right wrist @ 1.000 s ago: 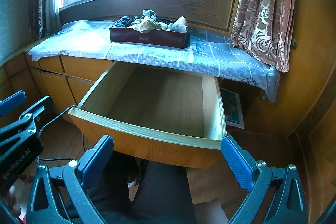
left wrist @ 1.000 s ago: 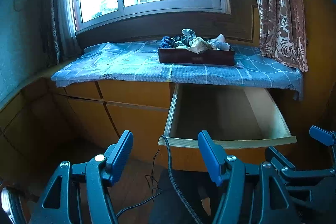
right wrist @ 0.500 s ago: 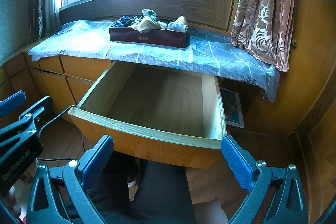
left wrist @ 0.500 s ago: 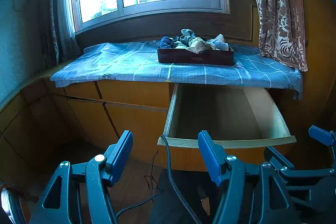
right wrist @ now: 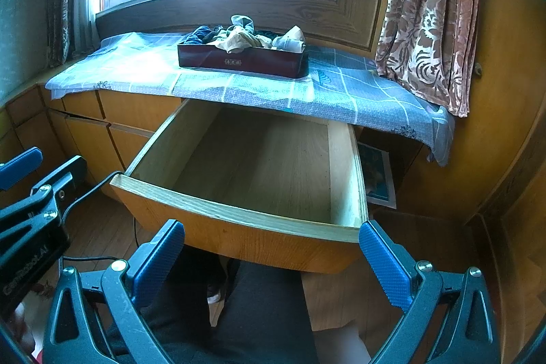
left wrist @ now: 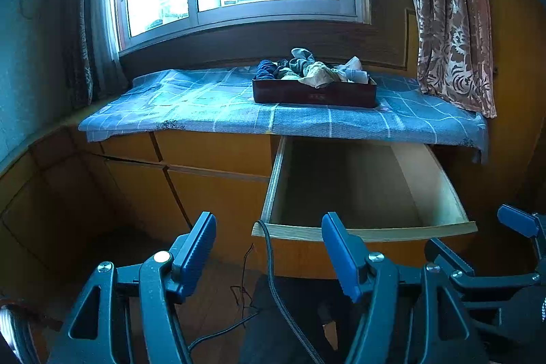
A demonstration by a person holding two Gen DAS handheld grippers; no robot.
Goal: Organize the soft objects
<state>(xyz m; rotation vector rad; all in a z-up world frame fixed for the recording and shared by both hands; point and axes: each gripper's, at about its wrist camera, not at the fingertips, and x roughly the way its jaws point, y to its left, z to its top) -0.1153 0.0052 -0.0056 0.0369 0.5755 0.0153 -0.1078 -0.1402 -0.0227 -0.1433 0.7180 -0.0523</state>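
A dark red box (left wrist: 314, 93) heaped with soft clothes (left wrist: 309, 69) stands on the blue checked cloth under the window; it also shows in the right wrist view (right wrist: 242, 59), with the clothes (right wrist: 239, 34) on top. Below it a wooden drawer (left wrist: 361, 229) is pulled out, its inside bare (right wrist: 259, 159). My left gripper (left wrist: 269, 241) is open and empty, low in front of the drawer. My right gripper (right wrist: 271, 249) is open wide and empty, just before the drawer front.
A blue checked cloth (right wrist: 358, 94) covers the cabinet top. Patterned curtains (right wrist: 426, 9) hang at the right. Closed cabinet doors (left wrist: 136, 186) lie left of the drawer. A black cable (left wrist: 273, 278) trails over the wooden floor. A picture (right wrist: 377, 173) lies beside the drawer.
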